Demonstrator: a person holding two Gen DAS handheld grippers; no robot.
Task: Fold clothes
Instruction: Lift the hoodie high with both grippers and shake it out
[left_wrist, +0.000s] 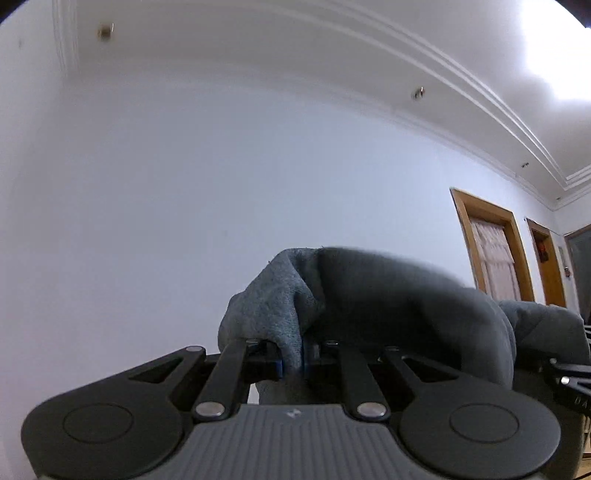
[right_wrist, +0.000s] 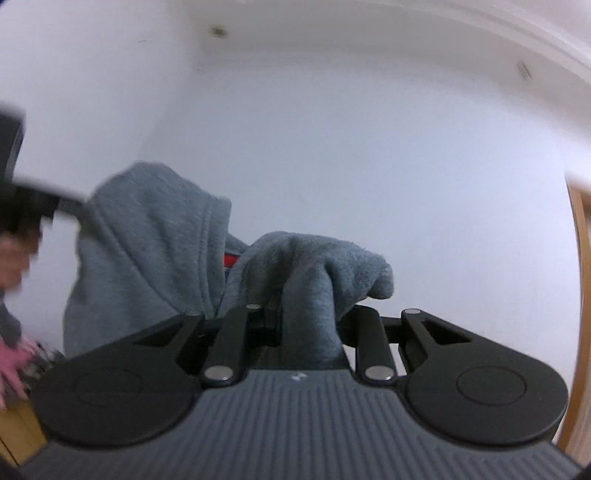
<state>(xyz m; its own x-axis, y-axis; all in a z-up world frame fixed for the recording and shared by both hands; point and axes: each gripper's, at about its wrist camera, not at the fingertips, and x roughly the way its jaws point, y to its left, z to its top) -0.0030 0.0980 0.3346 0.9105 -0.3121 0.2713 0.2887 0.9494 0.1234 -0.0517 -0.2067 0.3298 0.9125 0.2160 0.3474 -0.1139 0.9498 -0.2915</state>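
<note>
Garment: a grey fleece garment (left_wrist: 388, 295), maybe a hooded sweatshirt, is up in the air in front of the white wall, hanging from both grippers; no bench or other surface is visible under it.
Left hand-held gripper: the left hand-held gripper (left_wrist: 291, 360) is closed tight on a thin fold of the grey cloth, which bunches over its fingers.
Span between: in the left wrist view the cloth runs to the right as a thick roll toward the other gripper, so it seems to be held at two points of one edge.
Right hand-held gripper: the right hand-held gripper (right_wrist: 308, 321) pinches a thicker bunch of the same cloth; the jaws stand a little apart because of the cloth between them.
Detail: a seam line and a small red tag (right_wrist: 231, 259) show on the hanging part in the right wrist view.
Handling: I judge it soft, limp and rather bulky, not fragile and not slippery; it will sag and swing freely.
Where to hold: seams, hem or shoulders look best to me, because a thick bunch can slip out.
Person: a hand (right_wrist: 13, 365) is visible at the far left, low.
Room: white wall (left_wrist: 184, 184), ceiling moulding, and wooden door frames (left_wrist: 487, 243) at the right.
</note>
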